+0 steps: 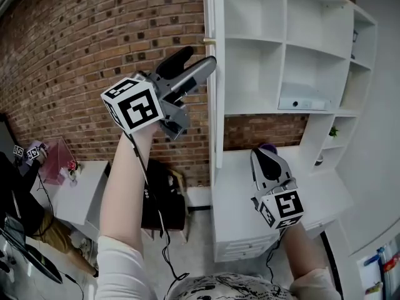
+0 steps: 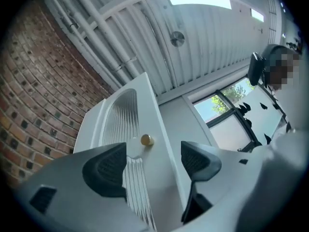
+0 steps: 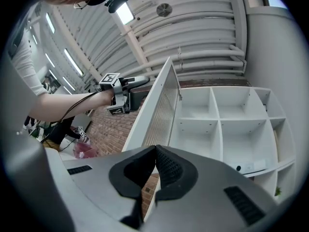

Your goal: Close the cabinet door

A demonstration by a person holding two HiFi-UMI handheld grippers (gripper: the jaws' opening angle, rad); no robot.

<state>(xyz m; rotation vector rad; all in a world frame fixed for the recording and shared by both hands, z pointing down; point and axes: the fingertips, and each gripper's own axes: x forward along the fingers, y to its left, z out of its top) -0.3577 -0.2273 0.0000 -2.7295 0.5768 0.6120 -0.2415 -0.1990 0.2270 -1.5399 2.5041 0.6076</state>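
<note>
The white cabinet door (image 1: 214, 74) stands swung out, edge-on to me in the head view, with a small brass knob (image 1: 209, 40) near its edge. My left gripper (image 1: 201, 56) is raised against that edge, open. In the left gripper view the door's ribbed glass panel (image 2: 124, 115) and the knob (image 2: 147, 140) lie just beyond the gripper (image 2: 152, 164), between its spread pads (image 2: 106, 170). My right gripper (image 1: 267, 151) hangs lower, in front of the counter, shut on nothing. The right gripper view has the pads (image 3: 166, 170) pressed together below the door (image 3: 159, 112).
The open white shelves (image 1: 284, 42) are mostly bare, with a flat white box (image 1: 303, 103) on one. A white counter with drawers (image 1: 240, 220) sits below. A brick wall (image 1: 94, 42) lies left, with a white desk (image 1: 81, 195), a dark chair (image 1: 164, 199) and a seated person (image 1: 15, 192).
</note>
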